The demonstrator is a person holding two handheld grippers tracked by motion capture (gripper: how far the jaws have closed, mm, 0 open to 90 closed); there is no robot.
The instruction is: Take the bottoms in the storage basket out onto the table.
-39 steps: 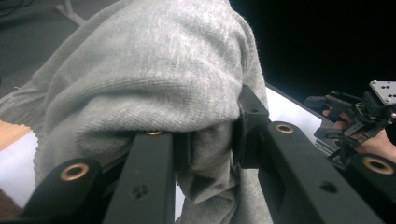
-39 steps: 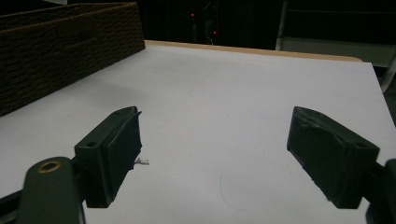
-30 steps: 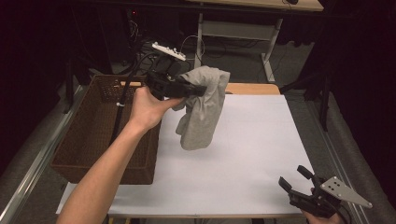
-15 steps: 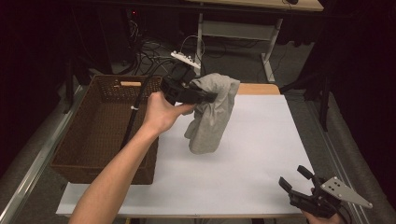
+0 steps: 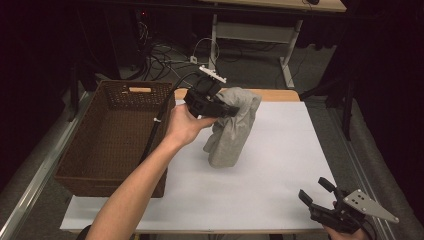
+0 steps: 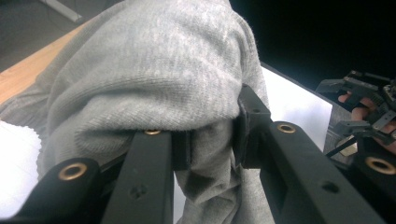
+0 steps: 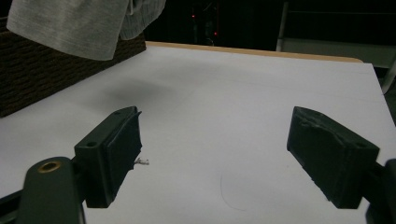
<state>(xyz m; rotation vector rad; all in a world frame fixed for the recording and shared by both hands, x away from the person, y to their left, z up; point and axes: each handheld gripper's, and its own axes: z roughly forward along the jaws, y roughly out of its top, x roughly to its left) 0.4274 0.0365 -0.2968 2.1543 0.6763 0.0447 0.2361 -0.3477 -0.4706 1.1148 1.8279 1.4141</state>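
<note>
A grey knitted cloth hangs in the air above the white table top, bunched and drooping. My left gripper is shut on the cloth's upper part, held up by a hand over the middle of the table. In the left gripper view the grey cloth bulges over both black jaws, pinched between them. My right gripper rests low at the table's front right corner, open and with nothing in it. The right gripper view has the cloth's lower edge hanging at top left, its shadow on the table below.
A brown woven basket stands on the left of the table, its side also in the right gripper view. A wooden strip runs along the table's far edge. Cables and a power strip lie on the floor behind.
My left gripper has carried the hanging cloth rightward, away from the basket and over the table's middle. The right gripper has stayed put.
</note>
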